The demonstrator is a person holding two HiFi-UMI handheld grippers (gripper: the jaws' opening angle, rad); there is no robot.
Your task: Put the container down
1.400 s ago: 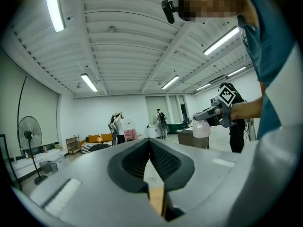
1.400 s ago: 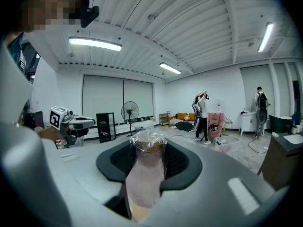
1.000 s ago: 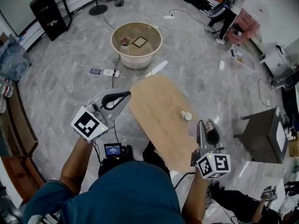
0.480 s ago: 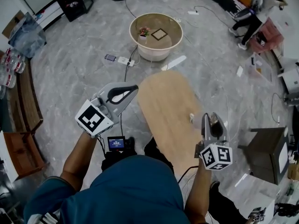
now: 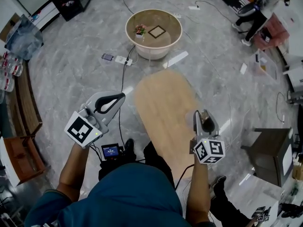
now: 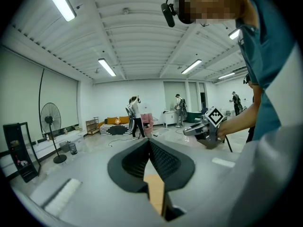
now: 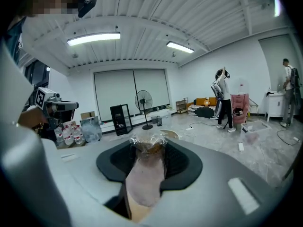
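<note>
Fingers of right gripper [image 7: 149, 145]: closed onto the container [image 7: 146, 176], which fills the gap between the two dark pads; no gap shows on either side of it.
Fingers of left gripper [image 6: 149, 144]: brought together tip to tip with nothing between them; only a strip of the wooden table [image 6: 155, 195] shows beneath the closed tips.
Container location: between the right fingers, its clear crinkled end just past the fingertips. In the head view the right gripper [image 5: 203, 117] carries it over the right-hand margin of the table [image 5: 161, 103]. Height above the surface cannot be told.
Container axis: the long axis runs along the right fingers. The crinkled end with brownish contents points away from the person, and the pale body lies back toward the root of the fingers.
Left gripper position: the left gripper [image 5: 117, 97] is well apart from the right fingers, off the table's left edge, and appears idle.
Step in hand: judged to be the carry; the container is not yet set down.
Next move calls for: lowering the right fingers until the container bears on bare wood, then parting them enough to clear it without dragging it.
</note>
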